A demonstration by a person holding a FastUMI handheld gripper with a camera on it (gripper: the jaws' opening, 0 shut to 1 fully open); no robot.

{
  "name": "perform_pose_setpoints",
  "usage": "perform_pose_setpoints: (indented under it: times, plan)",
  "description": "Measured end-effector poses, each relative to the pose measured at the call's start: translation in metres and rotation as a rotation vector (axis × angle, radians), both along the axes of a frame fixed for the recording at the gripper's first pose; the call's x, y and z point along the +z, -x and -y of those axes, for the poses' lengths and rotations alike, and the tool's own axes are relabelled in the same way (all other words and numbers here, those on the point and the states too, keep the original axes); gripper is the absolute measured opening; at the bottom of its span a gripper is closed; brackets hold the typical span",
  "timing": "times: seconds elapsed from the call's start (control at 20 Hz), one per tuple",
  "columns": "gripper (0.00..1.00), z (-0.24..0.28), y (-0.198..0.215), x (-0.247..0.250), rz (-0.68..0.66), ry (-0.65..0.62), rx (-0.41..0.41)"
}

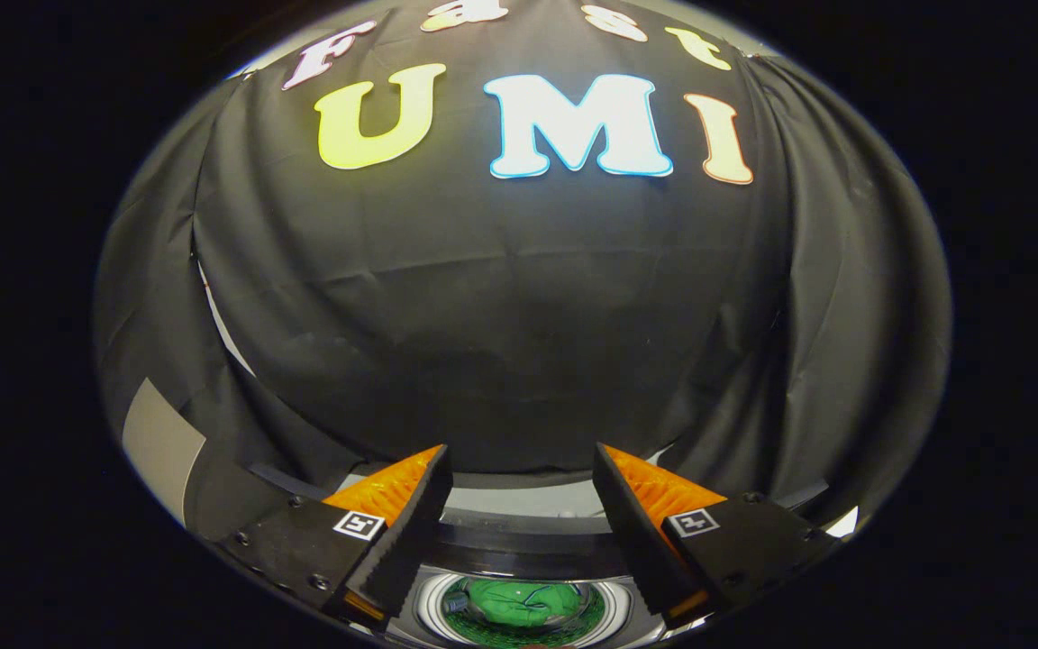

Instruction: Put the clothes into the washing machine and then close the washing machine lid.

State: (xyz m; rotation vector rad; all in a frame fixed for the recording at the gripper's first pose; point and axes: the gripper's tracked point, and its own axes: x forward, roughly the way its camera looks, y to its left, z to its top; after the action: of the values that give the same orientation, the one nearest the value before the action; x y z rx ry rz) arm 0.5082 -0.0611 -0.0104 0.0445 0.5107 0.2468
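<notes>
The gripper (519,478) is hovering with its fingers spread wide and holding nothing, green clothes (523,602) lying between and below them inside the washing machine (519,541) drum.

Looks like a staged recording booth, not a real laundry room: wrinkled black cloth wall (519,342) hangs right behind the top-loading washing machine with its round white drum opening (433,606), and green clothes (519,602) sit down inside that drum.
</notes>
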Motion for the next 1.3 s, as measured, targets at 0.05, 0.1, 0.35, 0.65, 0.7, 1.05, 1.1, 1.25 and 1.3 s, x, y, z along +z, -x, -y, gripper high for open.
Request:
perform_pose_setpoints:
  times: [0.05,0.1,0.35,0.65,0.7,1.05,1.1,1.25,1.3]
  plan:
    - [0.98,0.002,-0.001,0.000,-0.012,-0.026,-0.007]
    - [0.99,0.002,-0.002,0.000,-0.015,-0.041,-0.009]
    - [0.98,0.000,0.005,-0.001,-0.010,-0.035,0.000]
    - [0.98,0.004,0.029,-0.002,0.028,-0.037,0.006]
    - [0.98,0.004,0.031,-0.001,0.033,-0.035,0.005]
    - [0.98,0.006,0.059,-0.001,0.133,-0.041,0.004]
    - [0.98,0.007,0.062,-0.001,0.139,-0.042,0.004]
    - [0.99,0.008,0.070,-0.001,0.164,-0.044,0.001]
    - [0.99,0.009,0.074,-0.001,0.176,-0.044,0.004]
